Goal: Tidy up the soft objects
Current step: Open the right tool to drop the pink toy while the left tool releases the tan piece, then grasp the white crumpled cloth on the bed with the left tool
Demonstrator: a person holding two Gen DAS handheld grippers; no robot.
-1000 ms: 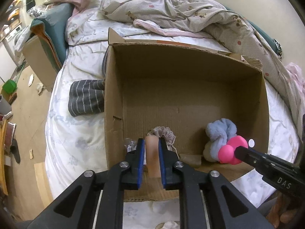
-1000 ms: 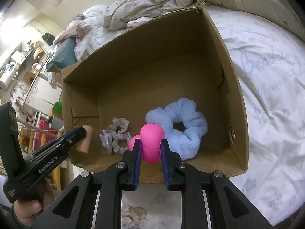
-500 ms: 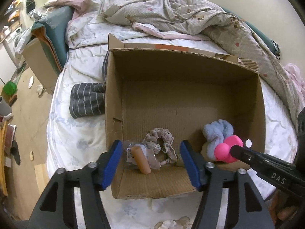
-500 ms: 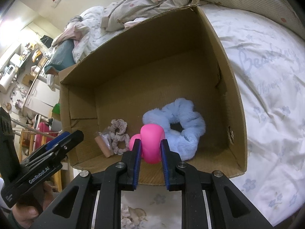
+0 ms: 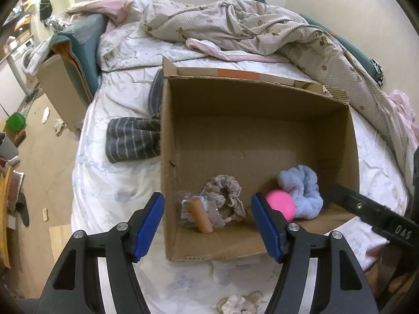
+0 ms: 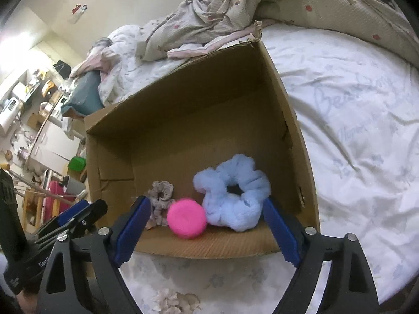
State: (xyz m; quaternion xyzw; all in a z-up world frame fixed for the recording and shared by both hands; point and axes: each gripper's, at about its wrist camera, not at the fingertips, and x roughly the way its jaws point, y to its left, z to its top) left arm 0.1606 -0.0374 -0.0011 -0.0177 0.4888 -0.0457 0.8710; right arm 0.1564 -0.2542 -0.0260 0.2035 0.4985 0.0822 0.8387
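Pink ball (image 6: 186,221) rests in the box (image 6: 288,120) between the right gripper (image 6: 207,233) (spread wide, empty).

"DAS" is printed on the right claw (image 5: 366,209) body; the bedsheet (image 6: 353,99) has faint cursive script (can't quite read it).

pink puff (image 6: 186,221), blue scrunchie (image 6: 235,196), inside box (image 6: 296,157)

The box (image 5: 256,136) is open on top; its far half is bare floor. Along the near wall lie a tan roll (image 5: 201,215), beige scrunchie (image 5: 227,196), pink ball (image 6: 186,221) and blue scrunchie (image 6: 233,196), seemingly touching, with little room between them.
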